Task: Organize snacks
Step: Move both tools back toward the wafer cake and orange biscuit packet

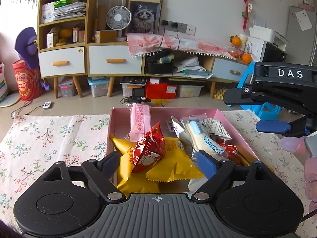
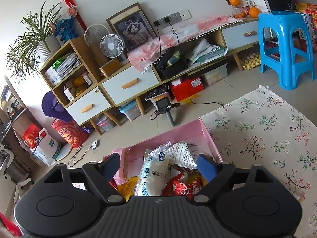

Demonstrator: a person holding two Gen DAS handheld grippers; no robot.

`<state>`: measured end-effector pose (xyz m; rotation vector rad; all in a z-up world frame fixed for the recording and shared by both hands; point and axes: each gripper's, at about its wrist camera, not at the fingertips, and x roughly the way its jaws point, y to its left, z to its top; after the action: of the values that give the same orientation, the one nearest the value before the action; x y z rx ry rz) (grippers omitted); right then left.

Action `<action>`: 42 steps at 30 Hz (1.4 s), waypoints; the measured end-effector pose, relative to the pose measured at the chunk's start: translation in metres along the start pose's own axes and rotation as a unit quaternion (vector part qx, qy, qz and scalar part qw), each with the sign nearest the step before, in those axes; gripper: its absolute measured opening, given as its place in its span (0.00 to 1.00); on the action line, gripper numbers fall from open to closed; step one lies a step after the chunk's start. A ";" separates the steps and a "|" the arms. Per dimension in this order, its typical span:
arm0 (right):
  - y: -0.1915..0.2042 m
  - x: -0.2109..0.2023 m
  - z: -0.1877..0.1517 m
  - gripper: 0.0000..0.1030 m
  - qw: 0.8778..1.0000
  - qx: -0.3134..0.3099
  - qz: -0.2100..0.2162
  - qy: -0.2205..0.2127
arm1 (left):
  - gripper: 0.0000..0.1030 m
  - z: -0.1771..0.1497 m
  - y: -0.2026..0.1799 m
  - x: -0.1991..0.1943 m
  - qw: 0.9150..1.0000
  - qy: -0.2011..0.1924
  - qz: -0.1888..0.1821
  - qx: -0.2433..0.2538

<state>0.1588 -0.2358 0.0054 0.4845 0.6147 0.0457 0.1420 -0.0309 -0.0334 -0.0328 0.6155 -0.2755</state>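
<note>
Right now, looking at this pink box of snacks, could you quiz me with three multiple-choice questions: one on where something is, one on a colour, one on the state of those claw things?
1. Where does the red packet lie?
A. On the floor
B. In the pink box, on the yellow packets
C. On the stool

2. What colour is the stool?
A. Blue
B. Green
C. White

3. How is the left gripper?
A. Shut on a packet
B. Open, holding nothing
C. Out of view

Answers: 1 B, it rests on the yellow ones inside the box. 2 A, plainly blue plastic. 3 B, its fingers stand wide apart above the snacks.
</note>
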 end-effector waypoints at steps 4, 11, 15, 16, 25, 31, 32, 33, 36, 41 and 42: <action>0.002 -0.007 0.000 0.80 1.000 -0.010 0.001 0.002 | 0.88 -0.001 0.000 -0.008 1.000 0.001 0.002 0.003; 0.002 -0.020 -0.002 0.86 1.000 -0.023 0.003 0.011 | 0.93 -0.006 0.010 -0.026 1.000 0.003 0.004 -0.013; 0.003 -0.027 -0.007 0.88 0.998 -0.055 -0.007 0.018 | 0.93 -0.010 0.017 -0.037 1.000 0.008 0.014 -0.010; 0.002 -0.029 -0.007 0.89 0.998 -0.063 -0.011 0.019 | 0.94 -0.011 0.019 -0.039 1.000 0.010 0.019 -0.009; -0.016 -0.047 -0.013 0.90 0.996 -0.083 -0.030 0.026 | 0.97 -0.025 0.036 -0.068 0.999 0.016 0.045 -0.016; -0.022 -0.055 -0.021 0.90 0.994 -0.100 -0.040 0.037 | 0.97 -0.043 0.049 -0.080 0.997 0.037 0.059 -0.014; -0.022 -0.056 -0.023 0.90 0.993 -0.104 -0.041 0.039 | 0.97 -0.046 0.052 -0.082 0.997 0.039 0.061 -0.015; -0.024 -0.057 -0.026 0.90 0.992 -0.107 -0.043 0.040 | 0.97 -0.048 0.054 -0.084 0.997 0.041 0.063 -0.016; -0.025 -0.060 -0.034 0.90 0.991 -0.116 -0.046 0.048 | 0.97 -0.057 0.062 -0.089 0.996 0.046 0.070 -0.018; -0.028 -0.063 -0.046 0.90 0.989 -0.127 -0.050 0.059 | 0.97 -0.075 0.074 -0.099 0.995 0.058 0.083 -0.025; -0.028 -0.064 -0.049 0.90 0.988 -0.132 -0.051 0.060 | 0.97 -0.078 0.077 -0.100 0.994 0.059 0.085 -0.027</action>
<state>0.0760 -0.2519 -0.0076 0.1947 0.7396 0.0576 0.0379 0.0740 -0.0493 -0.0157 0.7395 -0.0957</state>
